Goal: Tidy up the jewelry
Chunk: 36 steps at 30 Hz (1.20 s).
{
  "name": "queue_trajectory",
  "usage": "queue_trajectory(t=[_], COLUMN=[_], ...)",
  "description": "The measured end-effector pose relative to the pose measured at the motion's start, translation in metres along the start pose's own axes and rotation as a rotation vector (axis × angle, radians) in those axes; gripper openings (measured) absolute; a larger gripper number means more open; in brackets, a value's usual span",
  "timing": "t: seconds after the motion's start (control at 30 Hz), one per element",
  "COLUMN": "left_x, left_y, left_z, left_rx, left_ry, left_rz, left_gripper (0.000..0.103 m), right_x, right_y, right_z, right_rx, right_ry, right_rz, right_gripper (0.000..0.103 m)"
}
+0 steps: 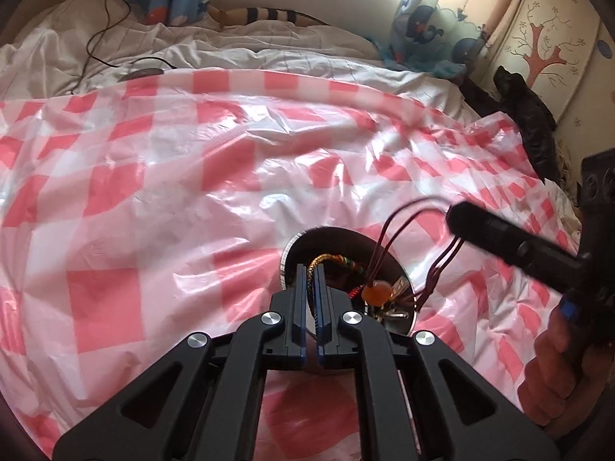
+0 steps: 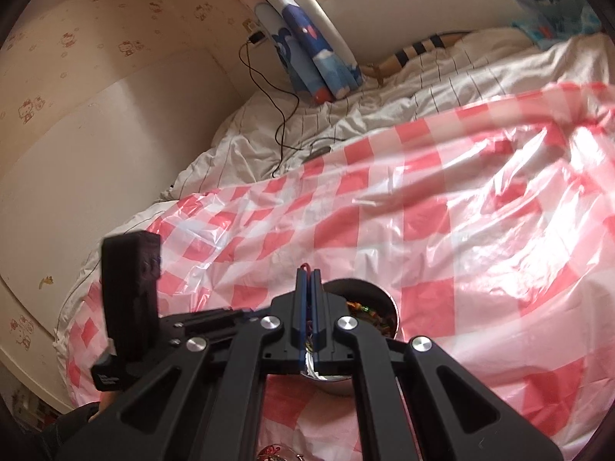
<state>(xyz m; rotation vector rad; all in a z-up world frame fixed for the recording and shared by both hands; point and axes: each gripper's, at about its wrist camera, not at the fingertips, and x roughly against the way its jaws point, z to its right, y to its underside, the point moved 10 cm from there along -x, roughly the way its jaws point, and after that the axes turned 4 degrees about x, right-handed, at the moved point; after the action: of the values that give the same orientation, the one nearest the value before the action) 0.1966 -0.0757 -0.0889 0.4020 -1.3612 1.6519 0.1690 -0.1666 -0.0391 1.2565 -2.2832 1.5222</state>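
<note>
A: Dark red cord [image 1: 399, 226], a thin looped bracelet string, is pinched in the right gripper [image 2: 309, 271]; its fingers are closed narrow on the cord, a loop poking out past the tips.

B: And the left gripper [image 1: 312, 269]?

A: Its fingers are nearly together at the near rim of the round shiny metal bowl [image 1: 286, 257]; whether they pinch the gold braided band [image 1: 326, 259] there, I cannot tell.

B: Where does the cord run?

A: Down and left from the right fingers to an orange bead [image 1: 378, 292] inside the bowl, so the bowl sits just below both grippers.

B: Beyond that?

A: The red-and-white checked plastic sheet [image 1: 161, 176] over the bed, then white bedding [image 1: 230, 46].
</note>
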Motion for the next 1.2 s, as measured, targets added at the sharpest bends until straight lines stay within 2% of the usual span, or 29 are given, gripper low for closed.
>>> queue_trajectory(t=[0.03, 0.1, 0.17, 0.2, 0.47, 0.5, 0.53, 0.57, 0.67, 0.8, 0.93, 1.03, 1.2], left_x=[0.003, 0.010, 0.015, 0.017, 0.033, 0.036, 0.039, 0.042, 0.055, 0.070, 0.080, 0.083, 0.079], left_y=[-0.002, -0.006, -0.008, -0.009, -0.013, -0.010, -0.008, -0.005, 0.012, 0.052, 0.100, 0.122, 0.127], left_z=[-0.002, -0.009, -0.015, -0.016, -0.023, -0.021, -0.020, -0.019, -0.020, -0.020, -0.015, -0.014, -0.001], left_rx=[0.004, 0.028, 0.056, 0.063, 0.092, 0.084, 0.076, 0.070, 0.053, 0.027, 0.028, 0.038, 0.000], left_ry=[-0.008, -0.014, -0.018, -0.017, -0.021, -0.027, -0.029, -0.032, -0.052, -0.062, -0.018, 0.004, 0.037], left_rz=[0.009, 0.019, 0.022, 0.023, 0.037, 0.033, 0.030, 0.029, 0.022, -0.024, -0.087, -0.119, -0.129], left_gripper=[0.007, 0.024, 0.040, 0.042, 0.051, 0.052, 0.052, 0.052, 0.055, 0.056, 0.056, 0.056, 0.056], right_x=[-0.002, -0.007, -0.016, -0.022, -0.056, -0.055, -0.049, -0.041, -0.013, 0.024, 0.055, 0.063, 0.058], right_y=[0.002, 0.005, 0.012, 0.016, 0.050, 0.050, 0.048, 0.044, 0.035, 0.039, 0.088, 0.129, 0.135], right_z=[0.001, 0.003, 0.007, 0.010, 0.006, 0.008, 0.007, 0.006, 0.003, 0.000, -0.003, -0.004, -0.017], right_rx=[-0.016, -0.051, -0.069, -0.068, 0.023, 0.024, 0.021, 0.024, 0.061, 0.066, 0.073, 0.017, 0.039], right_ry=[-0.015, -0.050, -0.049, -0.032, 0.068, 0.076, 0.077, 0.084, 0.128, 0.155, 0.182, 0.144, 0.105], right_rz=[-0.009, -0.026, -0.050, -0.071, -0.235, -0.232, -0.214, -0.184, -0.133, -0.104, -0.156, -0.218, -0.227], right_gripper=[0.003, 0.003, 0.003, 0.003, 0.003, 0.014, 0.042, 0.051, 0.052, 0.052, 0.052, 0.052, 0.050])
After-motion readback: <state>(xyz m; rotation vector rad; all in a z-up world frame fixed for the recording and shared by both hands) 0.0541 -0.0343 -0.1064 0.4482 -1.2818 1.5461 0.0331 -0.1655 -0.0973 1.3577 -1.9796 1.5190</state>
